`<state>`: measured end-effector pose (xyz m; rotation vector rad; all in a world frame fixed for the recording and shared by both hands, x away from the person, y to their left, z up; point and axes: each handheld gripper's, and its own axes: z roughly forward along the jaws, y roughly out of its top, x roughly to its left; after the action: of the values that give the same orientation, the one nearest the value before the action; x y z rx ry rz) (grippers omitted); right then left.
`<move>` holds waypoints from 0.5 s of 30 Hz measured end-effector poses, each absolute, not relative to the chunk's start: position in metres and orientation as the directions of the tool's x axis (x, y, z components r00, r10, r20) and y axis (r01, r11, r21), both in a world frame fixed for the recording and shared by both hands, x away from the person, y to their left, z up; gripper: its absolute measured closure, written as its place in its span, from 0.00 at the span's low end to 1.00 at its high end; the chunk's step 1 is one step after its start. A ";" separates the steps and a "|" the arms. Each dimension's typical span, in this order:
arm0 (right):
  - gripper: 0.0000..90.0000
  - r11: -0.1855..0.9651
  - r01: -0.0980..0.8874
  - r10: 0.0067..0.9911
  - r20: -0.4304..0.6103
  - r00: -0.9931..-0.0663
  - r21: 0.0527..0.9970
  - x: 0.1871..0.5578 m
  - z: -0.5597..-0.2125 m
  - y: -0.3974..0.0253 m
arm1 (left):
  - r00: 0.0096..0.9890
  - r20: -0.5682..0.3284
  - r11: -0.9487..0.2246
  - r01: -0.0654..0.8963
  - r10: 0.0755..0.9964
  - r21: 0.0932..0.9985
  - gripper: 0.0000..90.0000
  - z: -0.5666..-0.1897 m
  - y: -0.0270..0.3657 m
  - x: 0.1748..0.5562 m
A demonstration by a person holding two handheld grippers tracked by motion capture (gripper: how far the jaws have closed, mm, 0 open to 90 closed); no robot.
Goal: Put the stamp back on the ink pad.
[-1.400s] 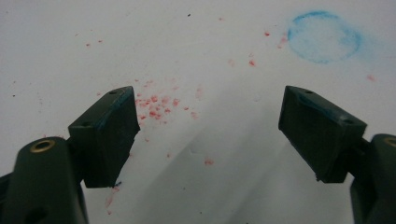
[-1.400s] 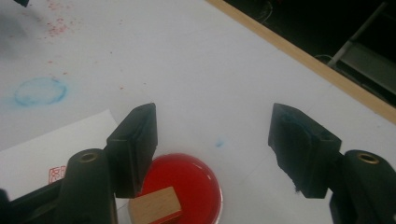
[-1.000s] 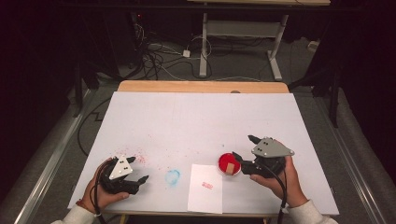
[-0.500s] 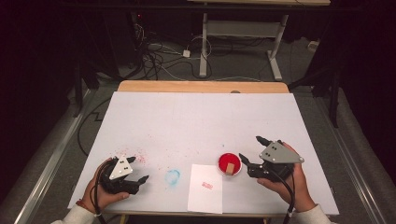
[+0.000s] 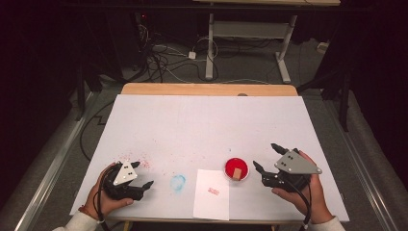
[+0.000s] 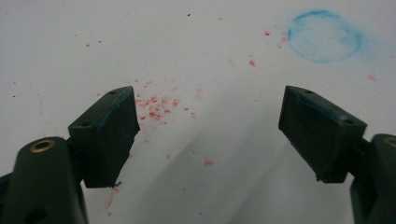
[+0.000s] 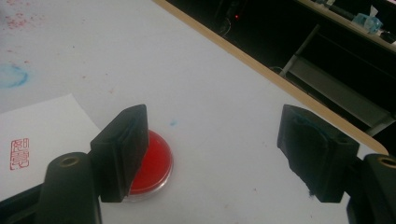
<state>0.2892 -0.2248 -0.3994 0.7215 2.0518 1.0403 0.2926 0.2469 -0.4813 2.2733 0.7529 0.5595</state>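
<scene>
Evidently stamping is done: the right hand-held gripper (image 5: 269, 157) gapes wide and empty just beside the red ink pad (image 5: 237, 169), where the wooden stamp (image 5: 237, 173) rests, near the stamped paper (image 5: 212, 193) on the tabletop (image 5: 207, 125).

- High view: above the near edge, facing 12 o'clock and down over the whole counter (image 5: 207, 125).
- Left gripper view: very close above the counter, sharing the blue ring (image 6: 324, 36) with the high view.
- Right gripper view: low, oblique, sharing the red dish (image 7: 149, 163).
</scene>
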 end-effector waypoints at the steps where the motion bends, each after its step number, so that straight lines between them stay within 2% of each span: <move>1: 0.29 0.519 0.158 0.735 -0.344 -0.585 0.840 0.288 -0.400 -0.226 | 0.742 0.180 -0.610 0.359 0.646 0.706 0.21 -0.481 0.247 0.293; 15: 0.28 0.542 0.173 0.736 -0.366 -0.569 0.822 0.283 -0.411 -0.240 | 0.742 0.182 -0.613 0.360 0.645 0.703 0.21 -0.482 0.246 0.294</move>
<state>0.2825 -0.2396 -0.4110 0.7322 2.0506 0.9875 0.2935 0.2456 -0.4818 2.2780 0.7532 0.5601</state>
